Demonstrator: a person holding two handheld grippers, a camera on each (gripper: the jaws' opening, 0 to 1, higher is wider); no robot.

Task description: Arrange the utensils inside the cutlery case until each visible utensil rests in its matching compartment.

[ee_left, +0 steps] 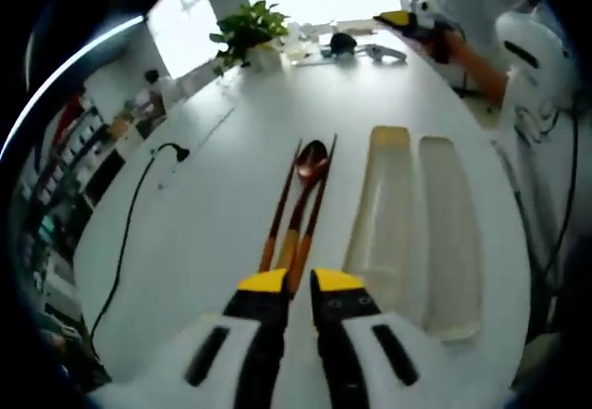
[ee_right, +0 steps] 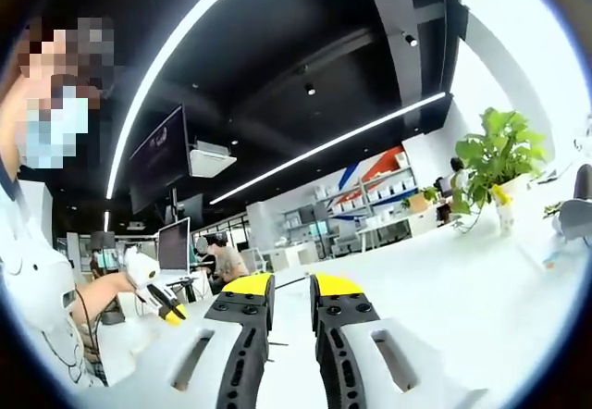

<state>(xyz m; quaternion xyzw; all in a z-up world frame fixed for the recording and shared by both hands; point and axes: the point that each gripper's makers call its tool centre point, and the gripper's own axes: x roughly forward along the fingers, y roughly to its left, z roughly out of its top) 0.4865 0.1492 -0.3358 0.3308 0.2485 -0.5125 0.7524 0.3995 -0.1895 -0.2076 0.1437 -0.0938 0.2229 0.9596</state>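
Since the left gripper (ee_left: 300, 284), jaws narrowly parted, reaches the wooden-handled chopsticks and spoon (ee_left: 301, 201) beside the translucent cutlery case (ee_left: 384, 205), pinch one handle squarely; the right gripper (ee_right: 290, 291) hangs aloft, narrowly parted, empty.

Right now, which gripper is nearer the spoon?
Left. The left gripper sits at the handle end of the spoon and chopsticks. The right gripper is raised, pointing across the room.

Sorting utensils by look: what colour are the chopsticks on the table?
Dark brown with lighter orange-tan ends: the chopsticks, clearest in the left gripper view.
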